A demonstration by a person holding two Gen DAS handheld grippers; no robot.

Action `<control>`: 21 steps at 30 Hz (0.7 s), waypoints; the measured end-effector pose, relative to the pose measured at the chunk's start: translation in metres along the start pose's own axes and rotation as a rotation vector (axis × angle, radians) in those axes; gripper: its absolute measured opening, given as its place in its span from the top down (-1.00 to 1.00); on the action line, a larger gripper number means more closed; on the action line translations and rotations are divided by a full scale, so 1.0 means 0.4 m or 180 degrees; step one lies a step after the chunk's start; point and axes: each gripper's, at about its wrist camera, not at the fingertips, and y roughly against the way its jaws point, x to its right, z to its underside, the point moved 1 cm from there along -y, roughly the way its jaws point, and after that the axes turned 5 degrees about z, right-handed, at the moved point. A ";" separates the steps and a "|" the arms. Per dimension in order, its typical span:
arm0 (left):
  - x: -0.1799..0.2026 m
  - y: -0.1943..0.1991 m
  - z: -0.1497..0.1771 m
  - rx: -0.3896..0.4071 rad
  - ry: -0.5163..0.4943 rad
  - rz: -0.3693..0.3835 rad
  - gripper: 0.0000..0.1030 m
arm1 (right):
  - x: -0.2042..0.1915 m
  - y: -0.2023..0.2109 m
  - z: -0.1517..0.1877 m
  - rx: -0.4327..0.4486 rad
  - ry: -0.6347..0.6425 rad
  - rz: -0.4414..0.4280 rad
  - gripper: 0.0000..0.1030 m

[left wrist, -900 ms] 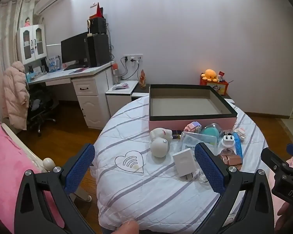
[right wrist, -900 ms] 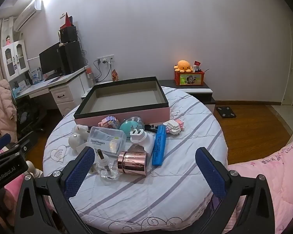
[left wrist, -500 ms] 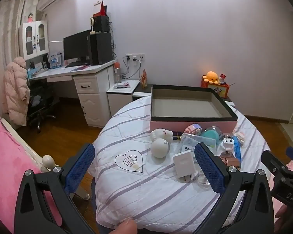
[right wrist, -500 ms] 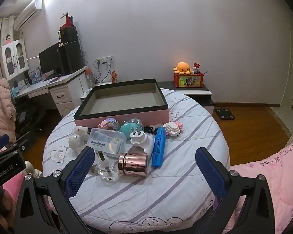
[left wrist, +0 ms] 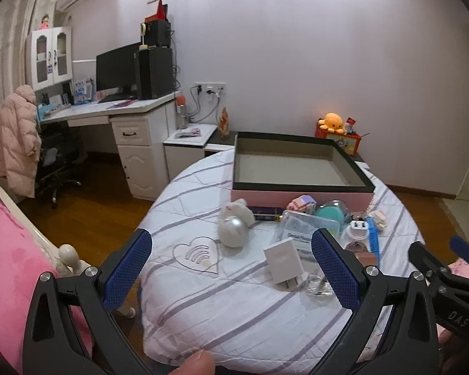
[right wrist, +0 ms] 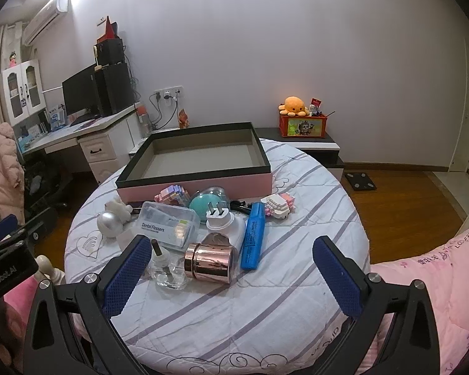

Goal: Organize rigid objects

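"Dental Flossers" on clear box (right wrist: 168, 226)

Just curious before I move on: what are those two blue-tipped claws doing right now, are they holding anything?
Left gripper: open, holding nothing, above the table's near edge.
Right gripper: open, holding nothing, short of the rose-gold jar.

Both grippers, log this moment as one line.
left gripper: open, empty | right gripper: open, empty | box: empty | clutter: on table, untouched
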 end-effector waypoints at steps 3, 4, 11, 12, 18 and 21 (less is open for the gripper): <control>-0.001 0.003 0.002 0.0009 -0.0004 -0.0031 -1.00 | -0.004 0.006 -0.001 0.0008 0.0006 0.0009 -1.00; -0.002 0.004 0.003 0.0012 0.0000 -0.0031 -1.00 | -0.006 0.007 0.000 0.0011 0.0011 0.0021 -1.00; -0.003 0.007 0.005 0.0033 -0.0061 -0.0021 -1.00 | -0.006 0.011 0.001 0.0043 0.0017 0.0027 -1.00; -0.001 0.008 0.007 0.0040 -0.0075 -0.0032 -1.00 | -0.005 0.012 0.002 0.0049 0.0016 0.0026 -1.00; 0.010 0.022 0.009 0.0087 -0.0111 -0.0007 -1.00 | -0.008 0.018 0.002 0.0062 0.0031 0.0006 -1.00; 0.012 0.029 0.007 0.0119 -0.0122 -0.0012 -1.00 | -0.007 0.026 0.001 0.0090 0.0030 0.0007 -1.00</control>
